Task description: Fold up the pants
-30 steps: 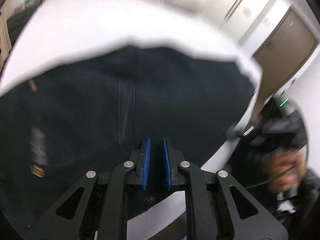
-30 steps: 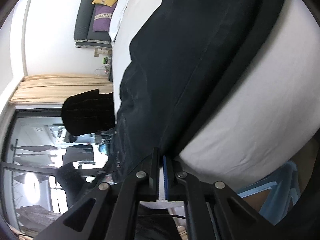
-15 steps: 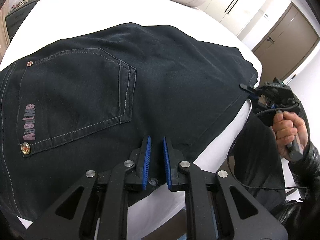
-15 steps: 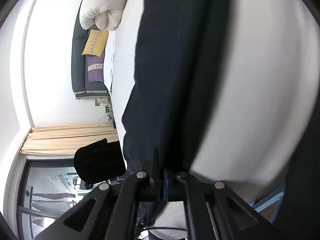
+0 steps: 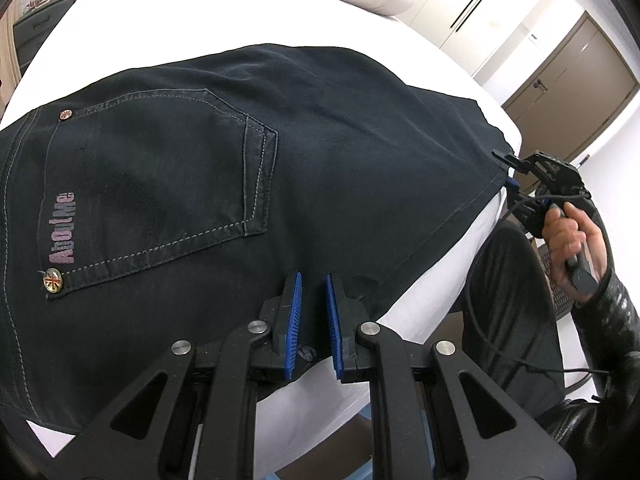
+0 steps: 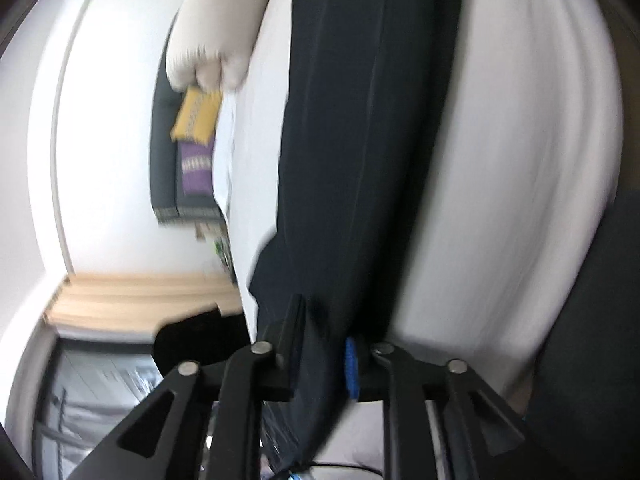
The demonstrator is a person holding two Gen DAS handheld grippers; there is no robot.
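Dark denim pants [image 5: 320, 152] lie flat on my white bed sheet [image 5: 224, 12], stitched back pocket [image 5: 160, 176] facing up. My left gripper [image 5: 312, 312] hovers over the near edge, ribbed blue pads slightly parted, holding nothing. My right gripper [image 6: 324, 354], blurred, stands parted with dark cloth between its pads.

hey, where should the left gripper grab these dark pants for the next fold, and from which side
Probably the near edge of the pants, just ahead of the left gripper, coming in low from the bed's near side. There the fabric ends in a free edge over the white sheet, so one finger could slip under. The back pocket area lies flat, offering no lip.
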